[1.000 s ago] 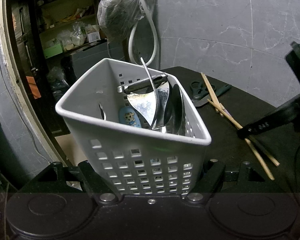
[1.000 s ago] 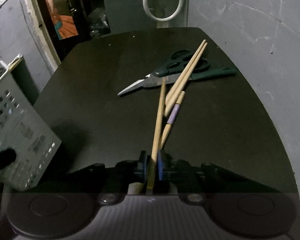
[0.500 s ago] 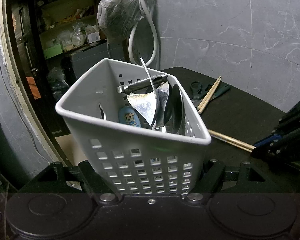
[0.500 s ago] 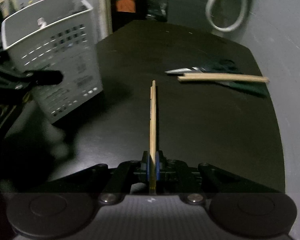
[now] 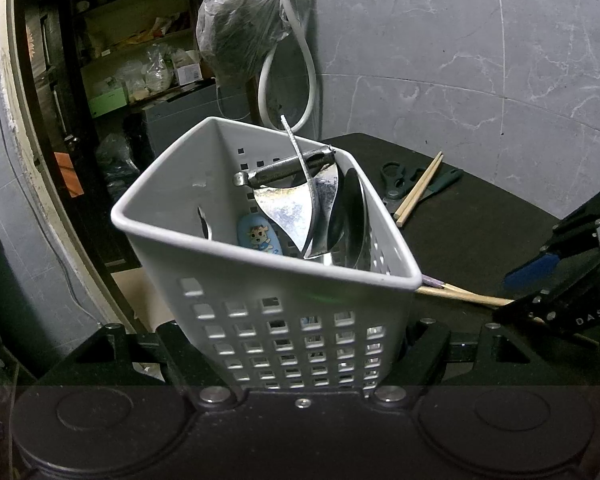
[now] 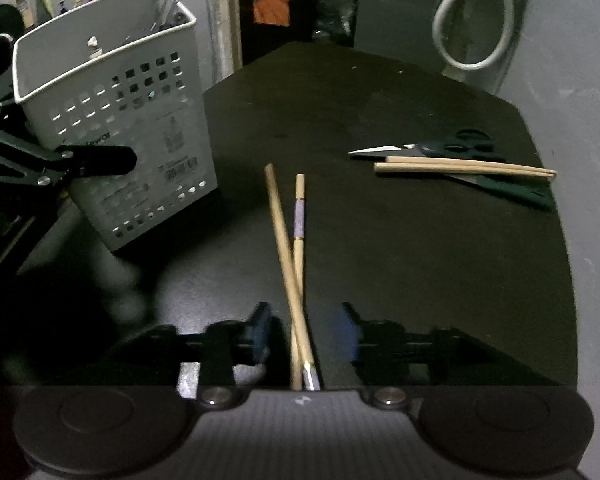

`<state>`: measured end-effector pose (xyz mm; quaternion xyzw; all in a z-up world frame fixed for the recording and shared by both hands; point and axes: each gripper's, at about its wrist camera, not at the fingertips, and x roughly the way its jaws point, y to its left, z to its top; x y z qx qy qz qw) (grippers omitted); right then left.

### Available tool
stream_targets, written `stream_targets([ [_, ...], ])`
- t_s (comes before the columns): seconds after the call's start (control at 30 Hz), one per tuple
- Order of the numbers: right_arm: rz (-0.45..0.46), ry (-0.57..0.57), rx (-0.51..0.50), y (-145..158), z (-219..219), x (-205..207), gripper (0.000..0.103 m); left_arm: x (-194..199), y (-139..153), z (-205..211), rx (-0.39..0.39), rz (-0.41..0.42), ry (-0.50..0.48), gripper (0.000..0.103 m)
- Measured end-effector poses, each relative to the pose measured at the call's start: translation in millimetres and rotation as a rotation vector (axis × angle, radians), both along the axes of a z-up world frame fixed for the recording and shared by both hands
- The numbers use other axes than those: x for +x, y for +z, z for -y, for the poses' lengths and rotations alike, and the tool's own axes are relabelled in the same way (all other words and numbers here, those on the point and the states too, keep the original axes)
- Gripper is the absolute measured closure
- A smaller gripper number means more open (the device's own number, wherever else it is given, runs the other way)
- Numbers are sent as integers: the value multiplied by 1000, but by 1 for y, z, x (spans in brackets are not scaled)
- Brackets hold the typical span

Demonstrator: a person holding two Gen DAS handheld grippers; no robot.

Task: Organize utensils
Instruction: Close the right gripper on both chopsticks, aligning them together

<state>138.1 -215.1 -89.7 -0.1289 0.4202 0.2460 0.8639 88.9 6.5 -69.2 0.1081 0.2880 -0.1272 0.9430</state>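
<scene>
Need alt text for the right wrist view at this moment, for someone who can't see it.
The right gripper, jaws opening, straddles two crossed chopsticks on a black table. To the left, the left gripper holds a white basket; far right, two more chopsticks lie over scissors.

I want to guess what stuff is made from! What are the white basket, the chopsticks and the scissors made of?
White basket: looks like plastic, smooth and matte, with neat square holes moulded in. Chopsticks: pale tan sticks, probably wood or bamboo, with a dull finish. Scissors: bright pointed blades that shine like metal; the dark green handles look like plastic, though it is dim there.
</scene>
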Motion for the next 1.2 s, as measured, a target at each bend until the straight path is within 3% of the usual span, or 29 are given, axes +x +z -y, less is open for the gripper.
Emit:
stream_targets([
  [0.4, -34, -54, 75, 2, 8, -9, 64, 0, 0, 0, 0, 0, 0, 24],
  [0.57, -57, -60, 103, 0, 6, -5, 49, 0, 0, 0, 0, 0, 0, 24],
  [0.67, -44, -44, 80, 1, -2, -2, 49, 0, 0, 0, 0, 0, 0, 24],
  [0.83, -43, -19, 19, -3, -14, 2, 61, 0, 0, 0, 0, 0, 0, 24],
  [0.9, -44, -11, 18, -3, -15, 1, 80, 0, 0, 0, 0, 0, 0, 24],
  [0.97, -43, 7, 11, -3, -17, 0, 89, 0, 0, 0, -1, 1, 0, 24],
  [1.2, -51, 51, -14, -1, -18, -1, 89, 0, 0, 0, 0, 1, 0, 24],
])
